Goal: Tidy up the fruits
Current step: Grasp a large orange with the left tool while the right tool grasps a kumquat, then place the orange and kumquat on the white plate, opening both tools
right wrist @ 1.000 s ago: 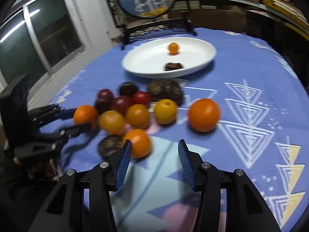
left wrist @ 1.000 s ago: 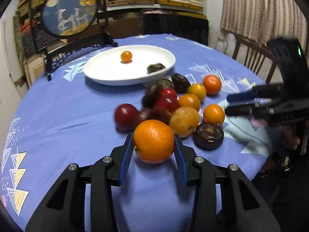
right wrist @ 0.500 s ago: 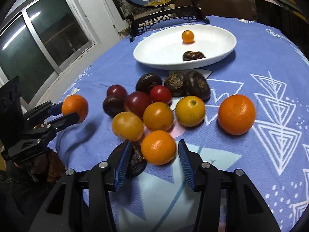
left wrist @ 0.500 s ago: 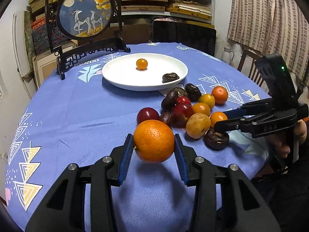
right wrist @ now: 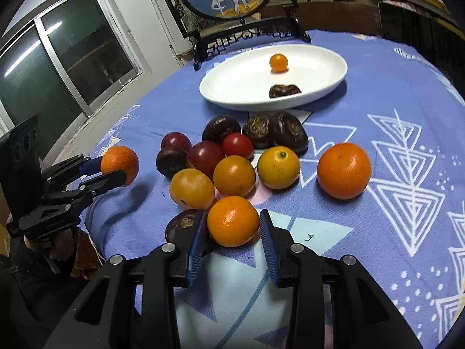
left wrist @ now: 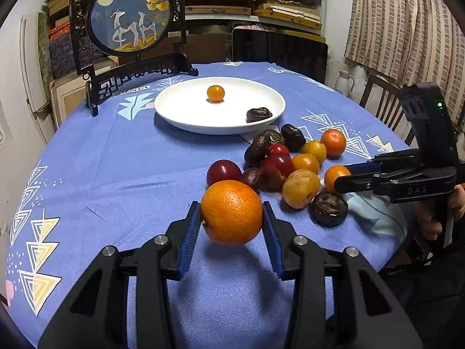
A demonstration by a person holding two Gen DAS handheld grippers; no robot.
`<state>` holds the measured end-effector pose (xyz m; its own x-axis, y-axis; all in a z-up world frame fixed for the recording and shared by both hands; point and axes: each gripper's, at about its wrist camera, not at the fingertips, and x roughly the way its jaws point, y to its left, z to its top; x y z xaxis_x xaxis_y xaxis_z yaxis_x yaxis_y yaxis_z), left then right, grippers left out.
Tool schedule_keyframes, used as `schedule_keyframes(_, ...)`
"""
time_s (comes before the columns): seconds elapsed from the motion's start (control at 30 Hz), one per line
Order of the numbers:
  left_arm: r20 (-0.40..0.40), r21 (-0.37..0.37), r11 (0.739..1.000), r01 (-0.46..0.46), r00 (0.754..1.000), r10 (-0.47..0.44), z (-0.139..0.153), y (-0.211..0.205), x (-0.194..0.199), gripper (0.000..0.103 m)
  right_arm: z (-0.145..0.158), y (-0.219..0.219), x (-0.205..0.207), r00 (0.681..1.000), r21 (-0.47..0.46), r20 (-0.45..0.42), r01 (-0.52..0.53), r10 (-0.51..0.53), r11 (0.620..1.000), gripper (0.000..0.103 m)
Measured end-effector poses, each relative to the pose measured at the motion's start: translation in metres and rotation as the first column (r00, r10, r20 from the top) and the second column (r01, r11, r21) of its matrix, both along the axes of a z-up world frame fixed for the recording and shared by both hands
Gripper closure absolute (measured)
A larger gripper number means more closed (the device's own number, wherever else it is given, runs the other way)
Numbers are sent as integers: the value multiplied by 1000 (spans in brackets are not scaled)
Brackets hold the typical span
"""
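My left tool (left wrist: 231, 226) gripped a large round orange (left wrist: 231, 212) between its blue pads, holding it clear above the blue patterned cloth of the round table (left wrist: 116, 174), near the table's near edge. My right tool (right wrist: 232, 232) had its blue pads closed against a smaller round tangerine (right wrist: 233, 221) that sat on the cloth at the near side of the fruit pile. Just beside that tangerine, partly under the tool's left finger, lay a dark wrinkled fruit (right wrist: 183, 224).

Beyond it the pile held two yellow-orange round fruits (right wrist: 191, 187), a yellow fruit with a stem dimple (right wrist: 278, 167), several dark red plums (right wrist: 206, 155) and three dark brown wrinkled fruits (right wrist: 287, 129) touching one another. A second big orange (right wrist: 344, 170) sat a little apart on the pile's right.

Towards the table's far edge stood a white oval plate (right wrist: 232, 87), carrying one small orange fruit (right wrist: 278, 62) and one dark wrinkled piece (right wrist: 284, 90), well apart from each other. Behind the plate, at the far edge, stood a round painted screen on a black carved stand (left wrist: 130, 14).
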<state>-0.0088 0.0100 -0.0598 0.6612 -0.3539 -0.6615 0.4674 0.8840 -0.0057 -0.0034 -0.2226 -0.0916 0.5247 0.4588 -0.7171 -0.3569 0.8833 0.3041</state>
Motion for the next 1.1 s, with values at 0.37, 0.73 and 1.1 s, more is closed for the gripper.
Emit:
schedule_keyframes(0.37,12,-32,999,9,1000,-9,11,1,2,62,13,-8,-8,998,-20,57,16,-15,1000,66)
schedule_keyframes(0.73,26,-70,997,35,999,-33,45,-11,65,62,53,-46,53,993,101,57,100,-106,990,66)
schedule_keyframes(1.1,-96,-52,999,13,995,-18,36,-47,184,62,50,-45,161,988,139,-30,153,-150,978,66)
